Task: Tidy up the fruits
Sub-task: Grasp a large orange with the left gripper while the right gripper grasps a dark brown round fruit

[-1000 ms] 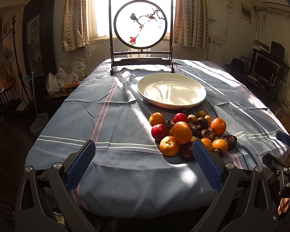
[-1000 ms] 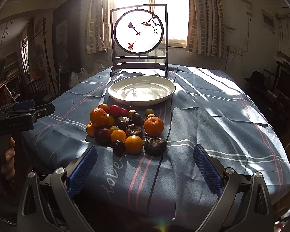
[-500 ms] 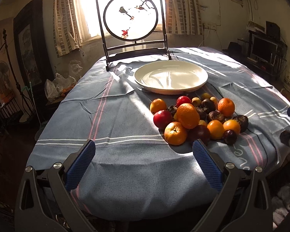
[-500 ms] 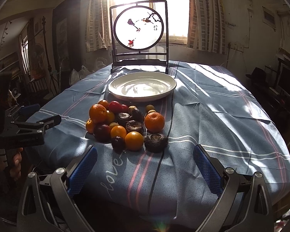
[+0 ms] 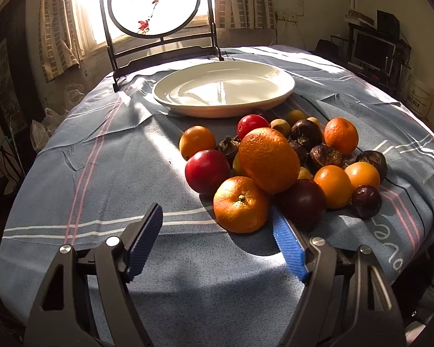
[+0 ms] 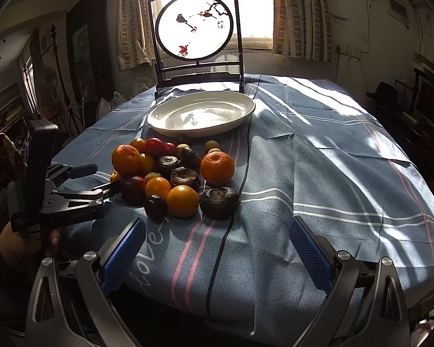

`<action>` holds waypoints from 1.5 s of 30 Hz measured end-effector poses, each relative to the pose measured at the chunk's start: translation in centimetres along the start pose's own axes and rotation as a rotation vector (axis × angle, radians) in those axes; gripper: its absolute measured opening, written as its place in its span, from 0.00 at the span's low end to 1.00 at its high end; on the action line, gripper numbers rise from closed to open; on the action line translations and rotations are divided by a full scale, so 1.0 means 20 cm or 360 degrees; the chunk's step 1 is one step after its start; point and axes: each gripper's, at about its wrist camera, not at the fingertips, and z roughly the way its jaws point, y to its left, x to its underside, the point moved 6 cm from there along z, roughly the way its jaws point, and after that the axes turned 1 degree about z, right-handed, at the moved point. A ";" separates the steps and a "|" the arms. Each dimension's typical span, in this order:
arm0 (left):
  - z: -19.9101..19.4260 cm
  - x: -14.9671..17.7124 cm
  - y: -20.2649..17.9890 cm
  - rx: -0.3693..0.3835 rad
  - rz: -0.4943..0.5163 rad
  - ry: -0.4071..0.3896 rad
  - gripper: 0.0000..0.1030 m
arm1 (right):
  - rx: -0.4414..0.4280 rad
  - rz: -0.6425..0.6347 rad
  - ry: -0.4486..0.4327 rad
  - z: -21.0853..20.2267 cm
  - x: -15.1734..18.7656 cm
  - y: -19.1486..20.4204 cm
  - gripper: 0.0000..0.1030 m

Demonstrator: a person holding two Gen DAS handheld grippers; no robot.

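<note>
Fruit sits in a heap in the middle right of the left view, on the blue cloth of the counter, just in front of the empty white plate. The left tongs have just been closing but are still apart, with nothing between them; the near orange lies just past the tips. The right tongs are wide open and hold nothing. Oranges look round, firm and a bit bumpy, so I think they will not slip much. Squeeze one across its fat middle, gently. The red plum looks smooth and may slide or bruise. Pulling the near orange could make the big one on top roll.
</note>
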 end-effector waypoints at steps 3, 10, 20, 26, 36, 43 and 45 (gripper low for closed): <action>0.02 -0.01 0.00 0.0064 -0.0015 -0.0018 0.70 | 0.0002 0.0017 0.0016 0.02 0.01 -0.02 0.97; 0.10 0.00 0.04 0.0205 -0.0174 0.0039 0.80 | -0.0003 0.0024 0.0054 0.08 0.02 -0.02 0.97; 0.04 0.02 -0.02 0.0322 -0.0145 0.0010 0.40 | -0.0048 -0.0060 0.0071 0.13 0.00 0.03 0.97; -0.04 0.06 0.04 0.0254 -0.0167 -0.0009 0.40 | 0.0025 -0.0115 0.0093 0.24 -0.05 -0.01 0.79; -0.03 0.11 0.12 0.0201 -0.0206 0.0027 0.40 | 0.0003 -0.0195 0.0175 0.39 -0.06 0.01 0.67; 0.02 0.11 0.10 0.0132 -0.0155 0.0060 0.42 | -0.0088 -0.0150 0.0227 0.45 -0.07 0.01 0.56; 0.01 0.11 0.10 0.0137 -0.0174 0.0050 0.41 | -0.0089 -0.0166 0.0224 0.45 -0.06 0.03 0.45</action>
